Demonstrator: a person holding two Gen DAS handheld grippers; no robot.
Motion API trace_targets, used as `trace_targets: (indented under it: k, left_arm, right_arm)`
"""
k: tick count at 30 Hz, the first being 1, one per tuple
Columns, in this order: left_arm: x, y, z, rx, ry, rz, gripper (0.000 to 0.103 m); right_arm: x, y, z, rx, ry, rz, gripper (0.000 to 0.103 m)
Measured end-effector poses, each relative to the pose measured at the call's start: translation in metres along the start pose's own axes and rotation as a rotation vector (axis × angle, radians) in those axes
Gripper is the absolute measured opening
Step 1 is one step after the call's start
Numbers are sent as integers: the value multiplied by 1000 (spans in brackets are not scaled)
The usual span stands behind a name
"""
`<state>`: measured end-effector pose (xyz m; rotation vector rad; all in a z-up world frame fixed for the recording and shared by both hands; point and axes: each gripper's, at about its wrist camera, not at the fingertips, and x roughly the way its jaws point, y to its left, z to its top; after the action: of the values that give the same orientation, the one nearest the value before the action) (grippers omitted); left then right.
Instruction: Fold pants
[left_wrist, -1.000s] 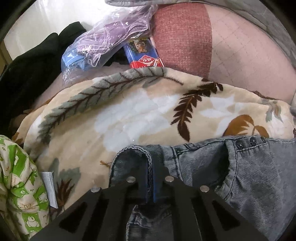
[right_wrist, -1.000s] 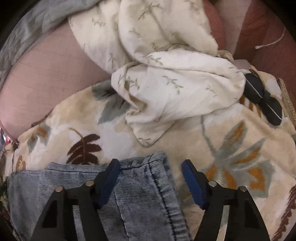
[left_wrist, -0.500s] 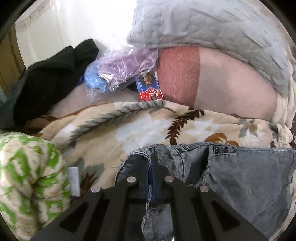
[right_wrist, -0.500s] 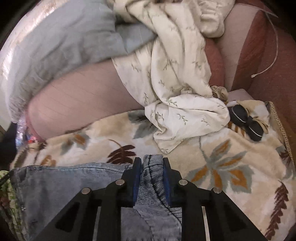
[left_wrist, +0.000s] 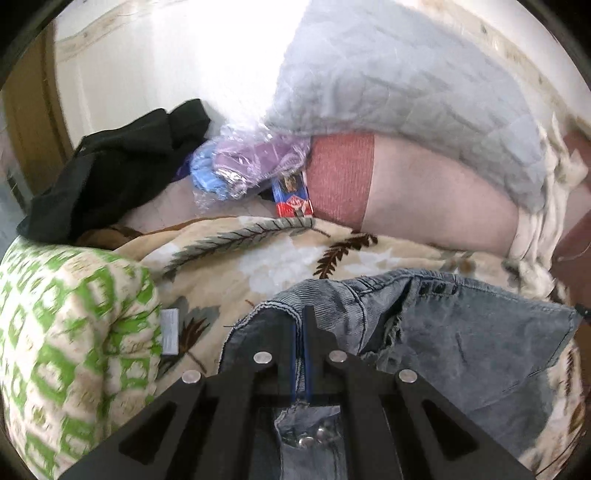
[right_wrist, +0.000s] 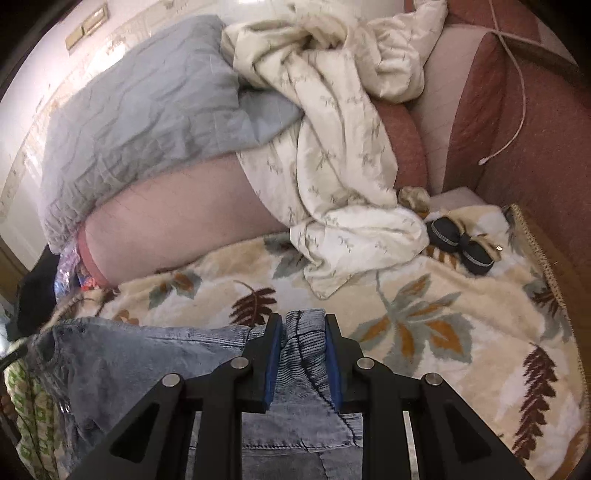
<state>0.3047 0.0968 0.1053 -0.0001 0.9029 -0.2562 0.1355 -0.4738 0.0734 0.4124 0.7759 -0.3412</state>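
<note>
The left gripper (left_wrist: 300, 325) is a matte black frame of flat angled arms with triangular cut-outs, joined by four round silver rivets in a row, and its two slim fingers carry thin blue pads. The right gripper (right_wrist: 303, 332) has the same black build with four silver rivets. Its fingers (right_wrist: 334, 354) are lined with thicker blue rubber pads.

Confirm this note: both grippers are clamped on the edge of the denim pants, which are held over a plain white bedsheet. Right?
Not quite. Both the left gripper and right gripper do clamp the denim pants, but the right wrist view shows a cream leaf-print fleece blanket beneath, not a plain white sheet.
</note>
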Motion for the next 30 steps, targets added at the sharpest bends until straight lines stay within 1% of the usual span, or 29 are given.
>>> trace_targets:
  k: [2, 4, 6, 8, 10, 13, 14, 16, 18, 20, 21, 23, 24, 25, 26, 27, 28, 29, 30]
  left_arm:
    - [-22, 10, -6, -29, -28, -7, 3]
    - [-43, 21, -16, -50, -67, -17, 3]
    - [-64, 33, -33, -50, -97, -5, 3]
    - [-85, 45, -55, -57, -117, -8, 3]
    - [-100, 54, -81, -49, -131, -19, 3]
    - [-119, 53, -133, -9, -137, -15, 3]
    - [-124, 51, -158, 12, -129, -5, 3]
    - [-123, 48, -192, 36, -103, -1, 3]
    - [-116, 47, -231, 64, -56, 20, 3]
    - [-108, 48, -256, 79, -20, 33, 4]
    - [-103, 50, -267, 83, 4, 41, 4]
    - [-100, 53, -280, 85, 33, 62, 6]
    - [-102, 56, -283, 79, 39, 67, 7]
    - [-107, 58, -284, 72, 35, 66, 8]
    - [-115, 60, -283, 72, 21, 72, 8]
    - [-121, 61, -281, 82, 7, 97, 8]
    - [-128, 60, -279, 103, -15, 141, 8]
    - [-138, 59, -277, 137, -53, 199, 8]
    - [-144, 59, -275, 149, -78, 219, 7]
  right_arm:
    - [-18, 6, 7, 5, -36, 3, 23]
    - [-45, 14, 11, 13, -104, 35, 23]
    - [-68, 22, 8, -7, -159, 50, 23]
    - [-77, 27, -2, -49, -161, 46, 23]
    - [-77, 23, -20, -61, -123, 50, 23]
    - [-75, -1, -67, -79, -65, 73, 23]
    - [-73, -13, -90, -85, -20, 84, 23]
    - [-72, -27, -123, -109, 34, 88, 23]
    - [-72, -42, -161, -139, 116, 105, 25]
    - [-70, -54, -189, -158, 198, 104, 27]
    - [-71, -57, -197, -164, 222, 103, 27]
    - [-75, -64, -207, -166, 258, 106, 33]
    - [-80, -67, -207, -164, 257, 115, 41]
    - [-89, -70, -202, -159, 234, 138, 45]
    - [-97, -71, -195, -150, 207, 159, 48]
    - [-103, -73, -187, -131, 180, 182, 55]
    - [-106, -73, -179, -113, 163, 197, 66]
    - [-110, -75, -166, -80, 127, 222, 69]
    - [-109, -74, -157, -66, 109, 229, 69]
